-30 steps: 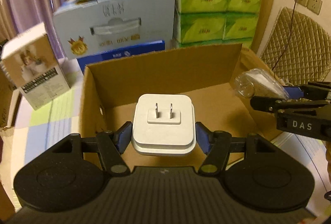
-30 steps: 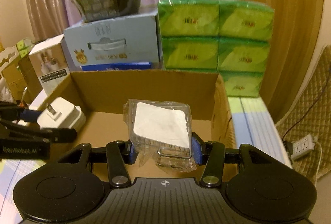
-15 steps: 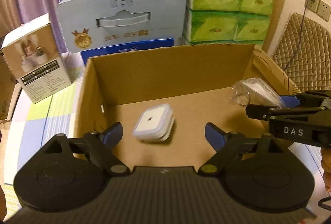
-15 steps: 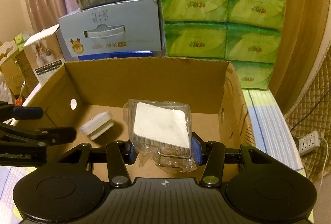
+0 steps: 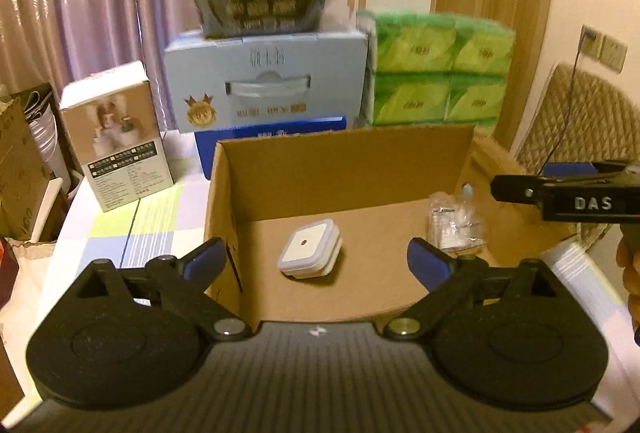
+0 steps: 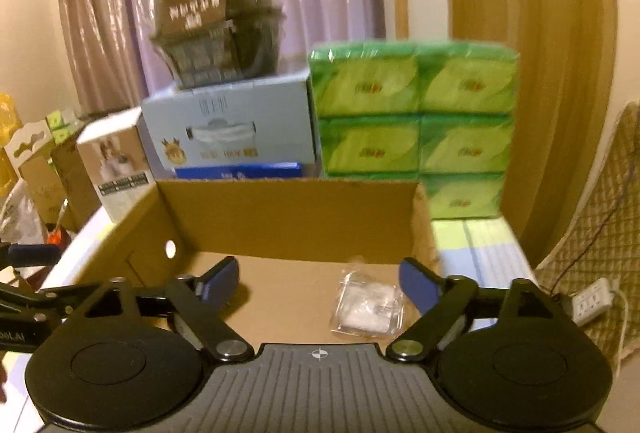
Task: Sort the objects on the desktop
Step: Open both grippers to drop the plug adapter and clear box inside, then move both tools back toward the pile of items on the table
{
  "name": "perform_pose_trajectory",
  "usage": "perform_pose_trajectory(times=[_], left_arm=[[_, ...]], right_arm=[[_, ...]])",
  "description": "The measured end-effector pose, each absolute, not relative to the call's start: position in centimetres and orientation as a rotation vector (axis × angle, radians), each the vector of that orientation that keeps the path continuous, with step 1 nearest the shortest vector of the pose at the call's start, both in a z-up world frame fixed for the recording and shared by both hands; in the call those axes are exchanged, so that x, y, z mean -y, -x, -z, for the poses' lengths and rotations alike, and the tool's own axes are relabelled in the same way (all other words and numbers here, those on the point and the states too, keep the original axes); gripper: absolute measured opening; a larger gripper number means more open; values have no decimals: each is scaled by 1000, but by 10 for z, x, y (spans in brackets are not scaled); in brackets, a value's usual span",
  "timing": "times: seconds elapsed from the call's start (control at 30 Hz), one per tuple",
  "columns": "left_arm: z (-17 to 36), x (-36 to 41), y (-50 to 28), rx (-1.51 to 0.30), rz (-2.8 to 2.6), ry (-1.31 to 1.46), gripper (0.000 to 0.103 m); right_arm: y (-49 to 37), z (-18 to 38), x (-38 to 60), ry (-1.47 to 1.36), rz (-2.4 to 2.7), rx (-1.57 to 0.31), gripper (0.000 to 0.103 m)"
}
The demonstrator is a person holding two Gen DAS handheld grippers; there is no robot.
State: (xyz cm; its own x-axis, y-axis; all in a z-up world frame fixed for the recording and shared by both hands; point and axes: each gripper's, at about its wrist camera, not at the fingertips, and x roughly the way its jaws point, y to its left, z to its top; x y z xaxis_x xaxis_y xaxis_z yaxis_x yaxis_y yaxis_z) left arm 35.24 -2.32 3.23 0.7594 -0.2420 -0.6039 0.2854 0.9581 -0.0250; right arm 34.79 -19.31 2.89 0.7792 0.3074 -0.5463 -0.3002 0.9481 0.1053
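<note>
Both claws were wide open with nothing in them. The left claw [image 5: 316,261] hung over the white plug [image 5: 311,252] in the box [image 5: 344,169]. The right claw [image 6: 318,283] hung just above the little bag [image 6: 368,309].

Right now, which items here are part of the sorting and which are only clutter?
Job: cardboard box; white plug adapter and bagged white item lying inside it; left gripper and right gripper, both open.

Clutter: green tissue packs; light blue carton; power strip.

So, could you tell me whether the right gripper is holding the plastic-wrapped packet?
No, the right gripper is open, and the plastic-wrapped packet lies on the cardboard box floor.
</note>
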Motion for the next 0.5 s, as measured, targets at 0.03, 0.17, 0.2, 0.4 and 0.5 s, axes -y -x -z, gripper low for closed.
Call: perform_pose_trajectory(times=[0.03,0.17,0.2,0.4,0.5], left_arm=[[-36,22,-346,-641,289,-60,100],[-46,13,-309,-621,263,-17,102],[-47,10,-299,-620,254,-9,102],[-44,-3,-238,-624,231,15,102],[-39,-8,-209,-629,209,1,102]], right_arm=[[-338,-34,197,-18,-321,-584,91],[-298,-47,205,-24,-325,-580,97],[-286,-49,206,-18,-330,-579,98],[-216,-46,211,22,-390,-560,101],[-191,-40,218,4,-371,-591,101]])
